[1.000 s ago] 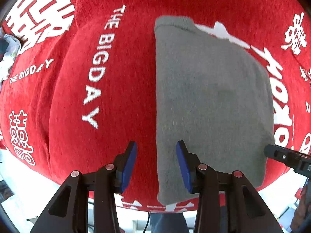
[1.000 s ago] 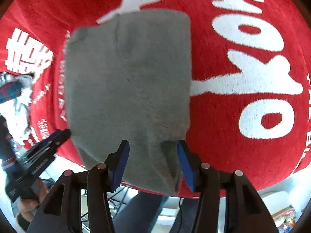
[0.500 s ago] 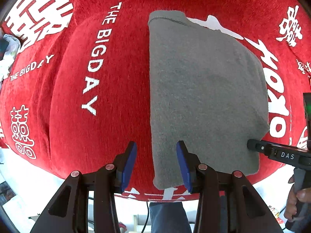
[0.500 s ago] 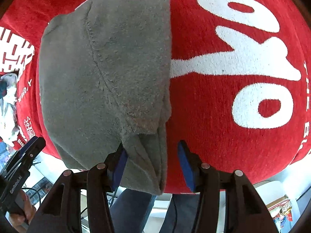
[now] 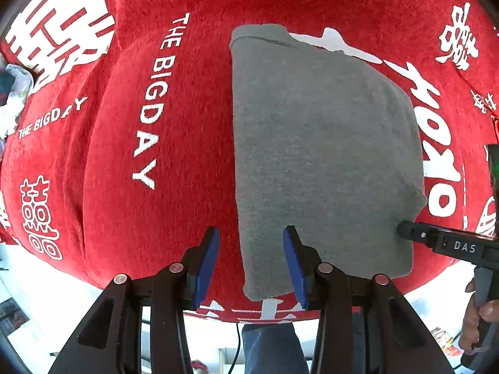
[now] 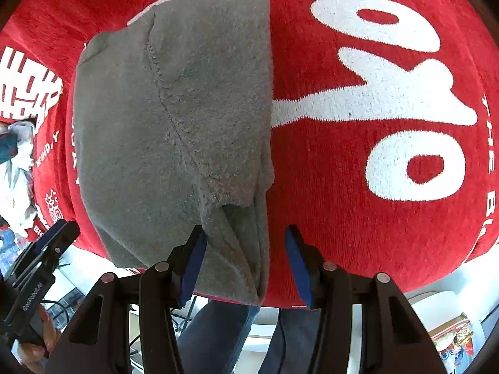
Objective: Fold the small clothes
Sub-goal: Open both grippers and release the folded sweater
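Observation:
A grey folded garment (image 5: 324,155) lies flat on a red cloth (image 5: 124,155) with white lettering. My left gripper (image 5: 251,265) points straight down over the garment's near left corner, open, with the garment's left edge between its blue pads (image 5: 207,261). In the right wrist view the same garment (image 6: 174,118) shows a seam and layered folds at its near right corner. My right gripper (image 6: 246,265) stands open astride that corner; its left pad (image 6: 195,261) is at the fabric, and the right pad is clear of it. Each gripper shows in the other's view: the right gripper (image 5: 436,243), the left gripper (image 6: 46,249).
The red cloth's near edge (image 5: 243,314) runs just behind the fingers, with a person's jeans (image 5: 268,346) below it. A pile of white and teal clothes (image 6: 15,155) lies at the far left. A hand (image 5: 480,327) holds the right gripper's handle.
The right gripper has closed in on the garment's near right corner, which now lies between its fingers. The left gripper has barely shifted.

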A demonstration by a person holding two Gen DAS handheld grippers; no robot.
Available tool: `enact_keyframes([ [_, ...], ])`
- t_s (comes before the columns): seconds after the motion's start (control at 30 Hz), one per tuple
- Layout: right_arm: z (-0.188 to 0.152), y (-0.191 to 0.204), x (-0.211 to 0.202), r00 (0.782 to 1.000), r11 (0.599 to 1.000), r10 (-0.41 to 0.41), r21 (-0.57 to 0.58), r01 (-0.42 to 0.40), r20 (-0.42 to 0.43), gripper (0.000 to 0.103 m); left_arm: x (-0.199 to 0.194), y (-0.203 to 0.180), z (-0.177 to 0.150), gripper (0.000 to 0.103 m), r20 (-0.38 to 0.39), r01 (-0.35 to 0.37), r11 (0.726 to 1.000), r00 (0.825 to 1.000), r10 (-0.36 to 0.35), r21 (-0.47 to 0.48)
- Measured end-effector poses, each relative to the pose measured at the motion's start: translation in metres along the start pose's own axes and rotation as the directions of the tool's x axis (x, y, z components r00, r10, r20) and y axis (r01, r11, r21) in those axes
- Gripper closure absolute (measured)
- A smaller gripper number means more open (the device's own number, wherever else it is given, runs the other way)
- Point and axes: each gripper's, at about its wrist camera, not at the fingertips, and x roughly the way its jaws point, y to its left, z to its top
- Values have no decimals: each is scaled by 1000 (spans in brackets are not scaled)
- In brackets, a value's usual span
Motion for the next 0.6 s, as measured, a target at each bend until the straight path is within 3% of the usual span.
enact_keyframes([
  [0.17,3,-2,-9,1000,1000,10,3,-10,22,47,2,1,0,59,-13,-10,1000,1000,10,-12],
  [0.2,0,-2,-9,1000,1000,11,5,-11,26,47,2,2,0,54,-9,-8,1000,1000,8,-19],
  [0.23,-1,-2,-11,999,1000,12,7,-13,31,47,2,2,0,28,-4,-6,1000,1000,6,-24],
  [0.3,0,-3,-16,999,1000,15,10,-16,38,47,-3,4,0,1,25,-10,999,1000,11,-36],
  [0.4,-1,-5,-18,999,1000,14,16,-15,46,45,-8,3,2,1,49,-15,999,999,17,-31],
  [0.53,1,-6,-29,996,999,41,25,-43,78,32,-10,8,9,1,59,-9,998,998,13,-69],
  [0.6,4,-6,-34,993,997,65,26,-68,102,32,-10,11,12,1,64,-10,996,998,16,-91],
])
